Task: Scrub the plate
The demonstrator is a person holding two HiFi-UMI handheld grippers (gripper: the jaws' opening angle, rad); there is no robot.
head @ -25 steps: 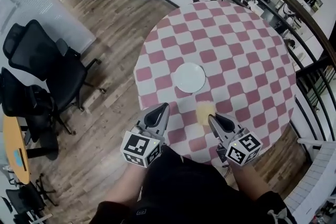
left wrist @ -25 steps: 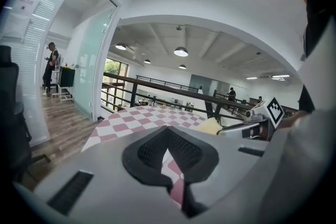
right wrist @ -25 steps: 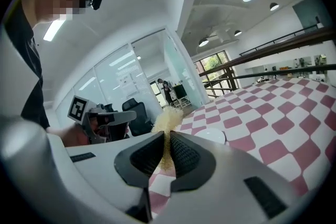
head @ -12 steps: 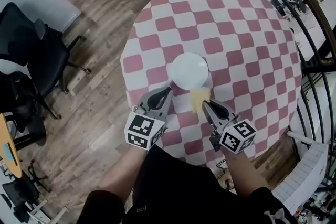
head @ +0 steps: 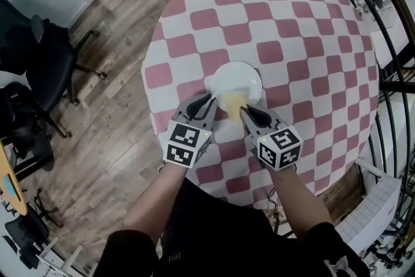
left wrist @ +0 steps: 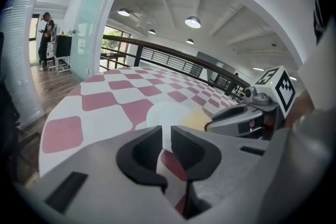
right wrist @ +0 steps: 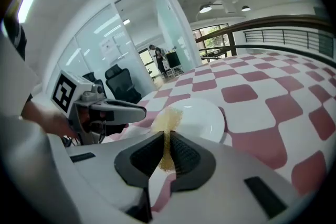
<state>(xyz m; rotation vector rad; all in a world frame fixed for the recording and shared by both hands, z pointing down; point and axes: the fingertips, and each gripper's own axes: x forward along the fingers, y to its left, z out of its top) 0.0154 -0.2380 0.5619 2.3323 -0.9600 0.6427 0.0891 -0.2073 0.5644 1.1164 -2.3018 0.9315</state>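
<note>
A round white plate [head: 243, 76] lies on the red-and-white checked table [head: 292, 29], near its front edge. My right gripper [head: 244, 111] is shut on a yellow scrub sponge [head: 233, 102], whose far end rests on the plate's near rim. The right gripper view shows that sponge [right wrist: 167, 119] pinched between the jaws and reaching onto the plate [right wrist: 202, 115]. My left gripper [head: 211, 100] sits at the plate's near-left rim. Its jaws [left wrist: 166, 131] are opening with a narrow gap and nothing between them. Just beyond them I see the plate [left wrist: 168, 112] and sponge [left wrist: 195, 120].
Black office chairs [head: 39, 55] stand on the wooden floor left of the table. A dark metal railing [head: 389, 48] curves round the table's right side. The right gripper's marker cube [left wrist: 278, 86] shows close on the right in the left gripper view.
Both grippers have moved forward from the table's front edge to the plate. The sponge, held short of the plate before, now lies on its near rim.
</note>
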